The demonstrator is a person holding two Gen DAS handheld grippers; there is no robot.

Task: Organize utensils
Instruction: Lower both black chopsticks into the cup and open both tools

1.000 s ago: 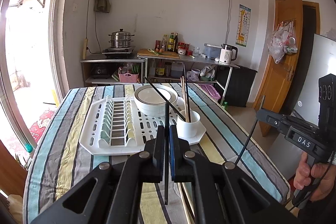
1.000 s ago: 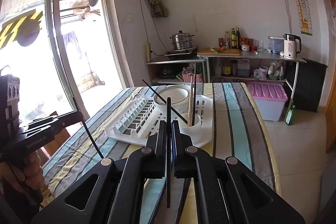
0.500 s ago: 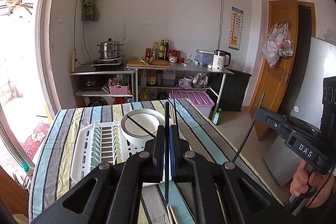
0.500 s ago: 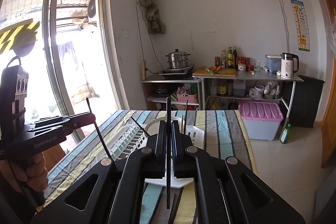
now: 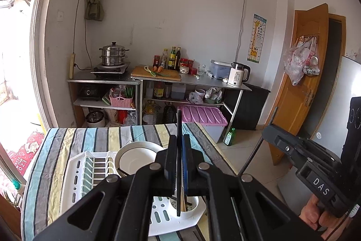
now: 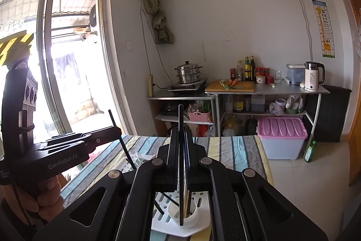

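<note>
Each tongs is clamped on one upright black chopstick: left tongs (image 5: 179, 164), right tongs (image 6: 181, 162). Both are poised above the white cup (image 6: 183, 215) at 6 o'clock, judged ready for dropping in.

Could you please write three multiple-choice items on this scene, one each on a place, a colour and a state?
1. Where does the white cup stand?
A. on the drying rack
B. on the floor
C. on the steel shelf

2. What colour is the chopstick in the left gripper?
A. red
B. black
C. white

3. How is the right gripper?
A. wide open
B. out of view
C. shut on a chopstick

Answers:
1 A: the cup sits at the rack's corner.
2 B: the stick between the fingers is black.
3 C: its fingers pinch a dark stick above the cup.
</note>
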